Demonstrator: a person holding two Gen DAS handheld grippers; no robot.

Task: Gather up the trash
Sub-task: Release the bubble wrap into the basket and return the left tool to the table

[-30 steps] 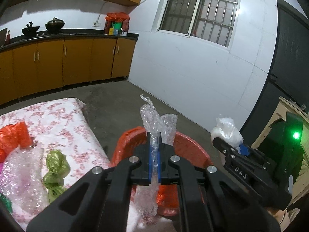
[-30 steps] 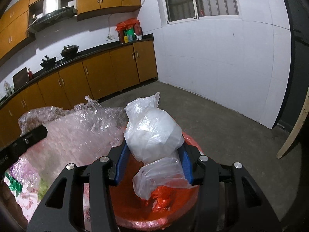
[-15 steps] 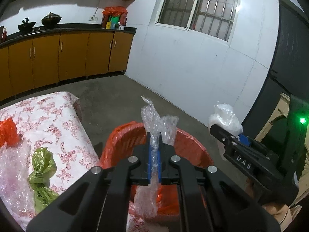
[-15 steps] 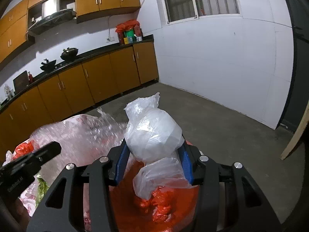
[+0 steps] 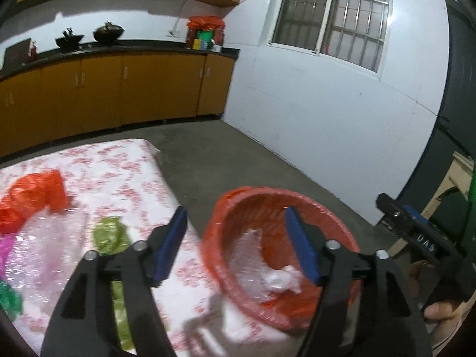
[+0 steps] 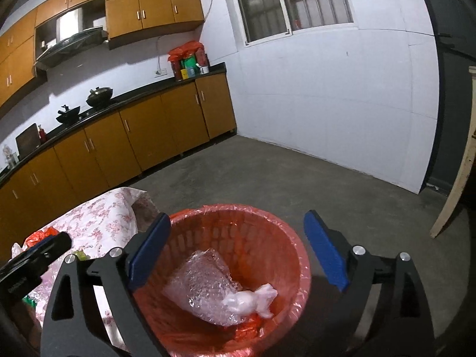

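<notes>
Hovering low in both wrist views, the left gripper [image 5: 235,244] and right gripper [image 6: 236,250] stand with jaws spread wide, having just been opening, nothing between their blue pads. At lower centre of the right view, the red bin [image 6: 300,255] holds a bubble-wrap piece [image 6: 202,288] and a white plastic wad [image 6: 253,300] touching it. At lower left of the left view, the floral-cloth table [image 5: 125,175] carries a green bag [image 5: 108,235], a red bag [image 5: 32,196] and more bubble wrap [image 5: 44,250].
</notes>
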